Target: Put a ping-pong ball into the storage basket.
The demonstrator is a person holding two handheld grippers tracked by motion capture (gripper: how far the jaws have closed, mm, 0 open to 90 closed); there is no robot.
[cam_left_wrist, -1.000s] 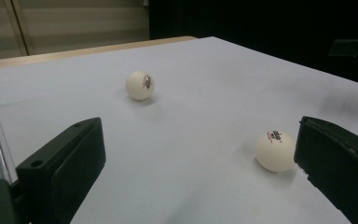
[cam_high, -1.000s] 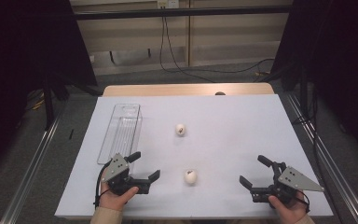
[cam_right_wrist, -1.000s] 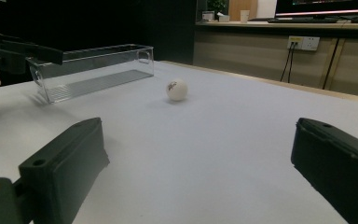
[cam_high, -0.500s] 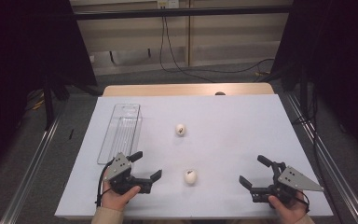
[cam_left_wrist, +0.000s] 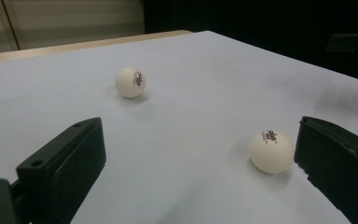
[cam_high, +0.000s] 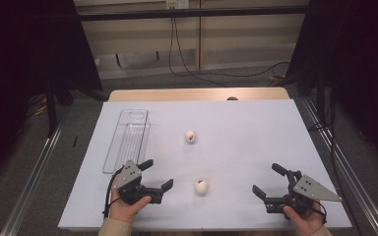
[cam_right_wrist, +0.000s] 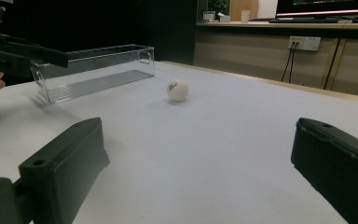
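1. The white table [cam_high: 256,137] carries a clear tray [cam_high: 127,140] at far left.
2. Left gripper [cam_high: 153,176] and right gripper [cam_high: 268,182] both rest with jaws spread wide, holding nothing.
3. The near ball [cam_high: 202,186] lies between them, just beside the left gripper's jaw; its printing is too small to read.
4. The right gripper view catches the far ball [cam_right_wrist: 177,90].

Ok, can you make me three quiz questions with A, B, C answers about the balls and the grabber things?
1. Where is the clear tray?
A. left side of the table
B. right side
C. on the floor

2. How many white balls lie on the table?
A. one
B. two
C. four

3. How is the left gripper?
A. shut on a ball
B. open
C. inside the tray

Answers:
1 A, the high view shows it at the left.
2 B, the near ball and the far ball.
3 B, its jaws stand wide apart, holding nothing.
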